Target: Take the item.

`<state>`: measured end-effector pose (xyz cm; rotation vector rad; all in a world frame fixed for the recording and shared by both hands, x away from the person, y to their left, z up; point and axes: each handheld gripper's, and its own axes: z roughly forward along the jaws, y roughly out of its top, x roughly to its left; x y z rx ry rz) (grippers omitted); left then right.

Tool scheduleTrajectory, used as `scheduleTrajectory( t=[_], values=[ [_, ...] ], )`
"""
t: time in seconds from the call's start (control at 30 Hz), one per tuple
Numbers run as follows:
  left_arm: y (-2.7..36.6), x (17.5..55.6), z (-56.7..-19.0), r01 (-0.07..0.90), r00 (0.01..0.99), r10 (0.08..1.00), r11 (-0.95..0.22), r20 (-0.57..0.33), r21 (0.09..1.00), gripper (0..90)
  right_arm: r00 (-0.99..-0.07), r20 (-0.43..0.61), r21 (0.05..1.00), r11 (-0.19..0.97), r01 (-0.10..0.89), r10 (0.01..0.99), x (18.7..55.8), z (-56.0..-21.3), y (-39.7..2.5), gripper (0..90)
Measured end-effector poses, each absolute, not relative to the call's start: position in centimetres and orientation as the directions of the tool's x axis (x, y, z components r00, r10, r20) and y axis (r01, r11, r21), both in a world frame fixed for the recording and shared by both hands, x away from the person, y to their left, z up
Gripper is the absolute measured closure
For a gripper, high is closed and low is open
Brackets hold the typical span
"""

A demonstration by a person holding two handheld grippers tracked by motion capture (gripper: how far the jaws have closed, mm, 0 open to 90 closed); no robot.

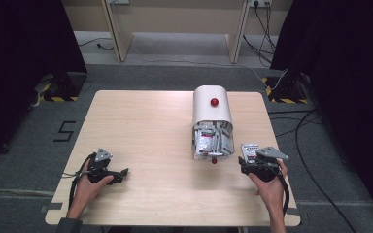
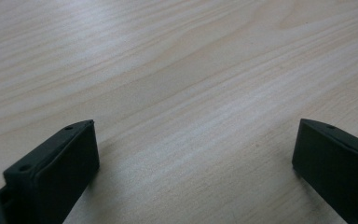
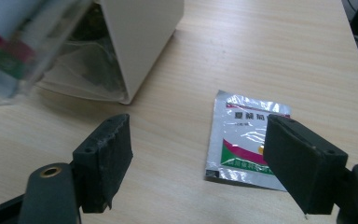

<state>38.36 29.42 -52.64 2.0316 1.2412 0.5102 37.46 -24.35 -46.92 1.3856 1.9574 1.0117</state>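
The counter (image 1: 141, 121) carries a white dispenser box (image 1: 211, 108) lying with packets spilling out front, one foil packet (image 3: 242, 140) lies flat beside it — probably for grasping — between the spread-apart right hand-held gripper (image 3: 214, 158), while the left hand-held gripper (image 2: 193, 158) rests apart, idle.

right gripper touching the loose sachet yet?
Cannot tell. In the right gripper view the open right gripper is over the sachet; one jaw overlaps its edge, but whether it touches or hovers is not visible.

My pale wooden worktop (image 1: 150, 131) carries a white container (image 1: 212, 109) lying open at about one o'clock, and one silver sachet (image 1: 248, 150) flat at three.
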Motion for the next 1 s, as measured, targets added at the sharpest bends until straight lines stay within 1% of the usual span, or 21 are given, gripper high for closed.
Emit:
scheduleTrajectory(
  t=[0.2, 0.63, 1.0],
  values=[
    [29.4, 38.4, -52.6, 0.612, 0.466, 0.885, -0.303, -0.023, 0.730, 0.0, -0.359, -0.017, 0.823, 0.217, 0.525, 0.933, 36.4, -46.7, -23.3, 24.3],
    [29.4, 38.4, -52.6, 0.613, 0.466, 0.884, -0.304, -0.023, 0.730, 0.0, -0.383, -0.003, 0.821, 0.221, 0.527, 0.924, 34.6, -47.3, -22.9, 25.0],
    [29.4, 38.4, -52.6, 0.613, 0.466, 0.884, -0.304, -0.023, 0.729, 0.0, -0.419, -0.010, 0.817, 0.249, 0.520, 0.908, 32.9, -48.0, -22.2, 24.9]
  ],
)
